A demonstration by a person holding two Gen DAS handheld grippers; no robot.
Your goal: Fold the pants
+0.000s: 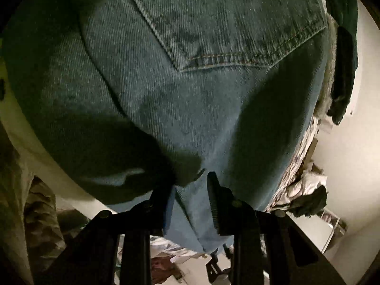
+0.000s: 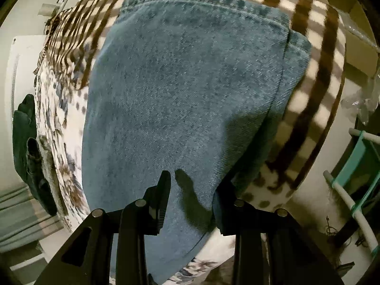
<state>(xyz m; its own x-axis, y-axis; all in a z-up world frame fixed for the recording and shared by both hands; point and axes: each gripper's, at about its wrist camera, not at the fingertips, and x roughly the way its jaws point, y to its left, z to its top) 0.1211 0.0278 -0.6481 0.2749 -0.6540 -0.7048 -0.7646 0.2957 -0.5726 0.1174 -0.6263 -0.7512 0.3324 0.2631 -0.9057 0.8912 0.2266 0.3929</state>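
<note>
Blue denim pants [image 1: 190, 95] fill the left wrist view, with a stitched back pocket [image 1: 225, 19] at the top. My left gripper [image 1: 188, 181] stands close over the denim with its jaws a little apart. Cloth runs between them and a fold hides part of the left finger [image 1: 161, 199]. In the right wrist view the pants [image 2: 185, 83] lie folded on a bed, hem seam at the far edge. My right gripper [image 2: 194, 180] hovers at the near edge with its jaws apart. Denim lies between them, and its edge covers the right fingertip.
A brown and cream checked blanket [image 2: 313, 76] and a floral sheet [image 2: 54, 130] lie under the pants. A dark green garment [image 2: 26, 142] hangs at the bed's left side. A teal and white rack [image 2: 356, 166] and a cardboard box [image 2: 344, 11] stand right. Camouflage trousers [image 1: 35, 213] show left.
</note>
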